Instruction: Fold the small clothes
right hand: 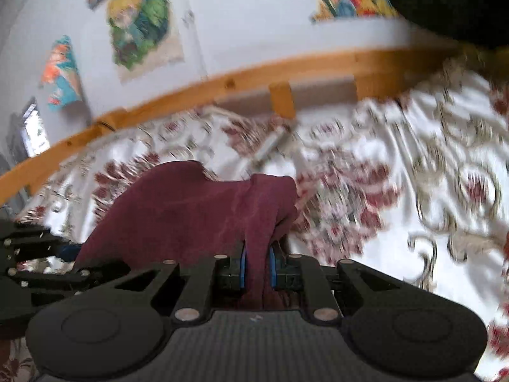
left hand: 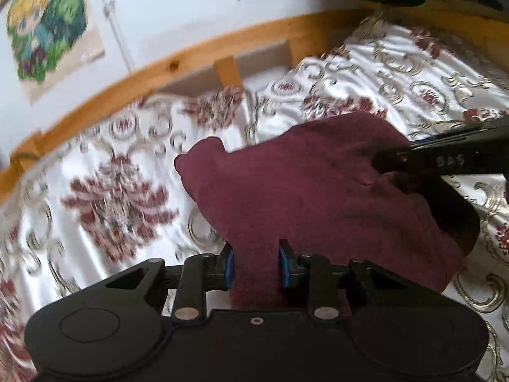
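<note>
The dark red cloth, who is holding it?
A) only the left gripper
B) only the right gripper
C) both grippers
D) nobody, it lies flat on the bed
C: the dark red cloth sits pinched in the left gripper and in the right gripper, each between blue-padded fingers.

maroon garment, plain; white bedspread, dark-red flowers, grey-gold scrolls; blue jaw pads; orange-brown wooden rail.

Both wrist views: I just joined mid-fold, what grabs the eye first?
The maroon garment dominates, lifted over the floral bedspread and pinched at both ends: the left claw grips one edge, the right claw another. Behind the bed, a wooden rail runs under bright cartoon pictures on the white wall.
</note>
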`<state>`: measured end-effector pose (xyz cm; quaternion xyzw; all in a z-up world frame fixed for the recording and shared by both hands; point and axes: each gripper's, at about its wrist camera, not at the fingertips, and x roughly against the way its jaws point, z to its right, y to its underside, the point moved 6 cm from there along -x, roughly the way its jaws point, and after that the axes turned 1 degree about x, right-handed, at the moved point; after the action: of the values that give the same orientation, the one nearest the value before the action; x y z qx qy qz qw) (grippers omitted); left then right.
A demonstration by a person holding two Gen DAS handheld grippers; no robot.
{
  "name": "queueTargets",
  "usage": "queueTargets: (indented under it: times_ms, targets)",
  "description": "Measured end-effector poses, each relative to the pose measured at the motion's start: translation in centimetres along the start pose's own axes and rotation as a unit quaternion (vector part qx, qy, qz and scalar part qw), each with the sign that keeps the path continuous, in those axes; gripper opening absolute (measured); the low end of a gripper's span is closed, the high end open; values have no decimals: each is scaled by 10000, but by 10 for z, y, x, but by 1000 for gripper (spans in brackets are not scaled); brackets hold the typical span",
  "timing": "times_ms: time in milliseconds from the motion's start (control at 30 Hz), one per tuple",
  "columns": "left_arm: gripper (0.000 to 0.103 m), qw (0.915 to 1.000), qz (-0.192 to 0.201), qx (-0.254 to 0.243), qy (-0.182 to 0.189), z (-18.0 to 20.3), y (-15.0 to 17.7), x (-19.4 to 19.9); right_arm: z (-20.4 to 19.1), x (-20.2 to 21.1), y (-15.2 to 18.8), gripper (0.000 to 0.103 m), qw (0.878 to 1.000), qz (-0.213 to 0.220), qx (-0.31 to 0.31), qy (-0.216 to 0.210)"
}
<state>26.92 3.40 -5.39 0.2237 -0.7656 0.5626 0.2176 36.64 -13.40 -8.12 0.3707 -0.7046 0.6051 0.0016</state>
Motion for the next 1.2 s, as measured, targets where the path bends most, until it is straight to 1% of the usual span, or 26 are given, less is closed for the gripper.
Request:
queueTargets:
  times_ms: [67, 200, 267, 333, 433, 500, 567, 600, 633, 667, 733, 767, 833, 933, 1067, 1200]
  targets:
    - [32, 9998, -27, 215, 44, -4, 3, -4, 15, -3, 6, 16, 9994, -114, -324, -73]
    - [37, 9993, -102, 352, 108, -3, 2, -7, 31, -3, 18, 20, 9990, -219, -396, -5]
    - [40, 9990, -164, 393, 99, -3, 3, -9, 37, -2, 22, 25, 9986, -243, -462, 73]
    - [42, 9985, -232, 492, 103, -4, 3, -10, 43, 0, 22, 36, 9981, -244, -558, 84]
    - [46, 9972, -324, 671, 109, -8, 4, -10, 44, 3, 20, 45, 9980, -248, -570, 97]
    - [49, 9969, -350, 699, 94, -8, 3, -9, 43, 6, 20, 50, 9984, -239, -501, 142]
    - [57, 9968, -376, 704, 64, -8, 3, -7, 43, 9, 20, 54, 9983, -245, -510, 141]
    - [60, 9967, -383, 717, 60, -8, 3, -6, 43, 11, 20, 60, 9982, -242, -527, 138]
    - [67, 9965, -387, 737, 53, -8, 3, -5, 43, 13, 20, 66, 9982, -228, -528, 146]
    - [74, 9962, -387, 778, 30, -8, 3, -3, 43, 16, 20, 69, 9983, -201, -514, 159]
    - [83, 9954, -390, 871, -21, -9, 2, 1, 41, 22, 20, 80, 9986, -160, -473, 168]
    - [86, 9947, -401, 942, -54, -10, 2, 3, 41, 25, 20, 83, 9987, -137, -458, 176]
    - [92, 9929, -423, 1106, -88, -12, 2, 7, 39, 33, 17, 93, 9988, -42, -449, 164]
    - [97, 9893, -441, 1388, -118, -16, 2, 15, 37, 47, 13, 102, 9987, 90, -503, 86]
    - [102, 9855, -346, 1654, -137, -16, -1, 28, 33, 64, 8, 103, 9990, 203, -392, 79]
    - [102, 9838, -210, 1776, -128, -13, -6, 41, 25, 81, 4, 103, 9990, 389, -179, 158]
